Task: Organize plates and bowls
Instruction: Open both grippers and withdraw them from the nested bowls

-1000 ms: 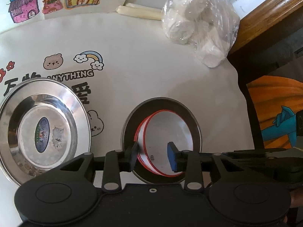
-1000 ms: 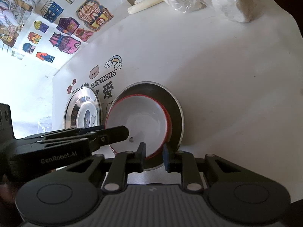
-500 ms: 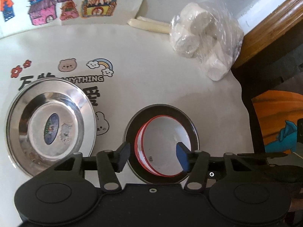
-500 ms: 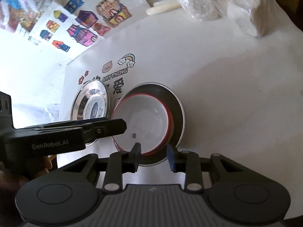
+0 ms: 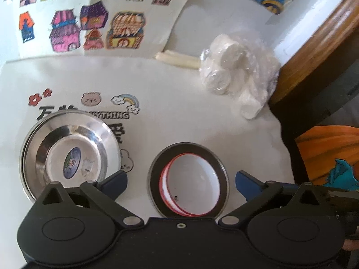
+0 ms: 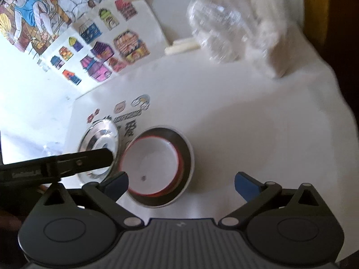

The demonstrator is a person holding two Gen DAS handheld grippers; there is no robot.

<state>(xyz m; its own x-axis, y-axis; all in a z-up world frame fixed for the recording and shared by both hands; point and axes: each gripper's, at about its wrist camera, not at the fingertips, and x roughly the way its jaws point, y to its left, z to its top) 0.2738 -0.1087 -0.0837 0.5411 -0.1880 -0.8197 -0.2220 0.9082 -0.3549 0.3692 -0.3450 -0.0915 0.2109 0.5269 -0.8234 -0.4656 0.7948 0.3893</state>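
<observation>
Having spread both claws wide and backed off, your left claw (image 5: 180,182) and right claw (image 6: 181,182) leave the red-rimmed bowl (image 5: 191,185) nested in the dark plate (image 5: 154,174) on the worktop (image 5: 179,112), so the steel plate (image 5: 67,157) beside it looks next.

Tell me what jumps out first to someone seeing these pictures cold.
The red-rimmed white bowl sitting in a dark steel plate at centre, between the fingers of the open left hand-held gripper. To its left lies a shiny steel plate, and the coloured house drawings fill the back.
</observation>
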